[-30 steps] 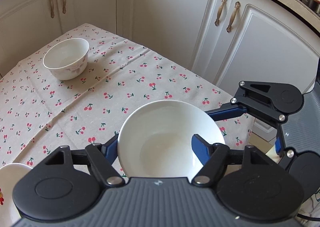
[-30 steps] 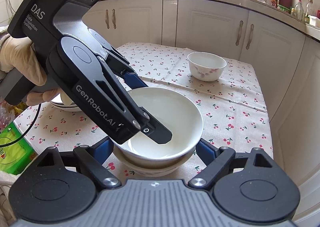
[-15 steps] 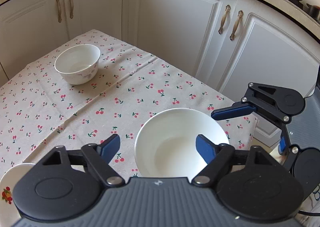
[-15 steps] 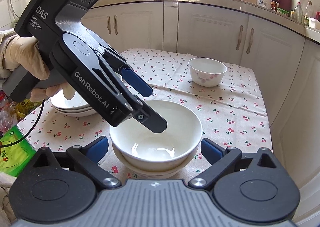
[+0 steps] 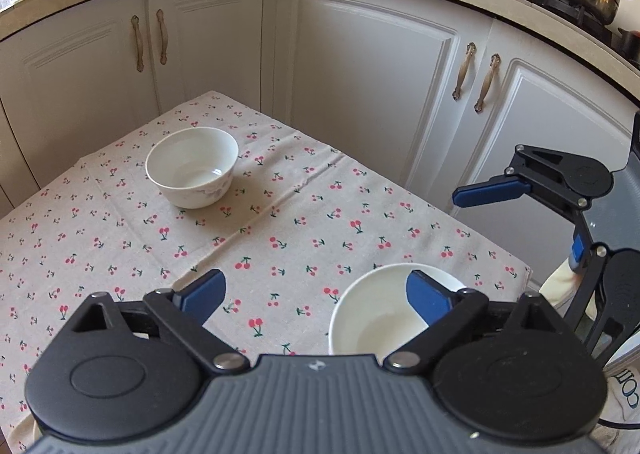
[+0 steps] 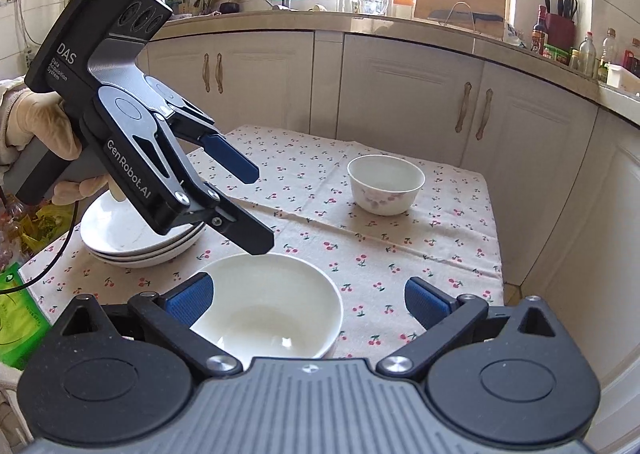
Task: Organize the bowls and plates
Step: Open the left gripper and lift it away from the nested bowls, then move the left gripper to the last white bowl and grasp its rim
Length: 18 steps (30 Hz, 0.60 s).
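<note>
Both tools gape wide — left tool [image 6: 260, 209], right tool [image 6: 308, 300] — gripping nothing.

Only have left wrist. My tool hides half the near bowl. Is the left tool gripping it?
Observer: No. The right wrist view shows the left tool open just above the bowl. Its jaws have just been opening and nothing is between them.
Operator: Can't see any plates. Where are they?
Observer: Three plates are stacked at the left side of the table, behind the left tool.
</note>
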Motion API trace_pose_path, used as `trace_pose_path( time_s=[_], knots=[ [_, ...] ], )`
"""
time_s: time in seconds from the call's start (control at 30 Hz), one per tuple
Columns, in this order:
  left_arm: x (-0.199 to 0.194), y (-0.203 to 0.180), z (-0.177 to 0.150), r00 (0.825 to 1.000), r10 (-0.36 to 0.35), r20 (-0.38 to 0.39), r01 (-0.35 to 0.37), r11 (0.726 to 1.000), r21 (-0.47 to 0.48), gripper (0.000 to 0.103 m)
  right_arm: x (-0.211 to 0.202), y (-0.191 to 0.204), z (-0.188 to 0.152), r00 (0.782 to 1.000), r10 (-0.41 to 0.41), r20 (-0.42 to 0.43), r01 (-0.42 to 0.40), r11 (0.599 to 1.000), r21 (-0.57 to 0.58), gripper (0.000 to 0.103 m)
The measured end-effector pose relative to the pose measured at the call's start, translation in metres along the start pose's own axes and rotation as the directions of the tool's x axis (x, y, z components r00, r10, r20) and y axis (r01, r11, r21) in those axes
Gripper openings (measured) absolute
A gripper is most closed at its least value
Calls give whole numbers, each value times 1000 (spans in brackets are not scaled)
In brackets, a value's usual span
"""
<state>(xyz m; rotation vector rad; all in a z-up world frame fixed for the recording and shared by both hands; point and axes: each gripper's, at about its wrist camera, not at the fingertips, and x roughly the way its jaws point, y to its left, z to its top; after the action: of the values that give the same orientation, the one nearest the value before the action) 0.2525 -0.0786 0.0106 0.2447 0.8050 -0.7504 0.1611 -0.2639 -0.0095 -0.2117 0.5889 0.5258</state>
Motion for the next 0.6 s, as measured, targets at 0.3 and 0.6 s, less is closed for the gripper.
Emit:
trace_pose_path(
  time_s=[0.3, 0.6],
  knots=[
    [16, 37, 32, 999, 33, 20, -33, 999, -10, 97, 23, -33, 26, 1000, -26, 14, 26, 999, -28, 103],
    [49, 68, 57, 1000, 18, 8, -17, 999, -29, 97, 67, -66, 49, 999, -50, -13, 50, 998, -33, 103]
  ],
)
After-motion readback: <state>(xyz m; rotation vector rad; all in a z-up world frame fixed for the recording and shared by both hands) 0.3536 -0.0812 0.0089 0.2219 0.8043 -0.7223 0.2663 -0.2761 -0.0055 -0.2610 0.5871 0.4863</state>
